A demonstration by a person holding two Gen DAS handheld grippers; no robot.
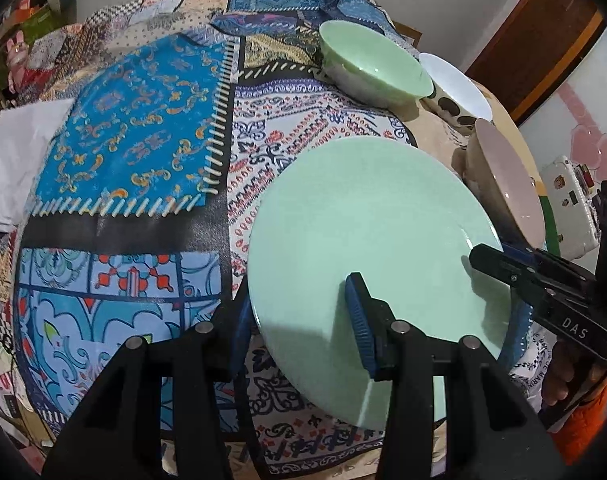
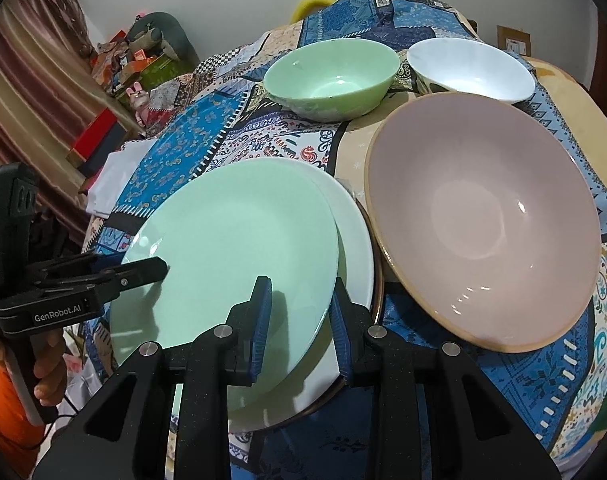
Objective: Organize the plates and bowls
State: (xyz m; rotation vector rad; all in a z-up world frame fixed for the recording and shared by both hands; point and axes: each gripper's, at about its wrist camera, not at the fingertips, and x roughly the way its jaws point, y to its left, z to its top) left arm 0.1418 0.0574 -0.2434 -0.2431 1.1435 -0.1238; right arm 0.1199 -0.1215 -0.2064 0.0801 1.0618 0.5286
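A mint green plate (image 1: 363,232) is held tilted above the patchwork tablecloth (image 1: 135,152). My left gripper (image 1: 299,328) straddles its near rim, one finger above and one below, shut on it. In the right wrist view the green plate (image 2: 239,248) lies over a white plate (image 2: 353,240). My right gripper (image 2: 299,328) straddles the green plate's right rim, jaws a little apart. The left gripper's tip (image 2: 143,272) holds the plate's left edge. A pink bowl (image 2: 483,232), a green bowl (image 2: 331,76) and a white spotted bowl (image 2: 471,70) stand behind.
The table edge runs at the right past the pink bowl (image 1: 511,184). The green bowl (image 1: 375,64) and white bowl (image 1: 455,88) sit at the far right. White paper (image 1: 19,160) lies at the left. Clutter and boxes (image 2: 127,64) stand beyond the table.
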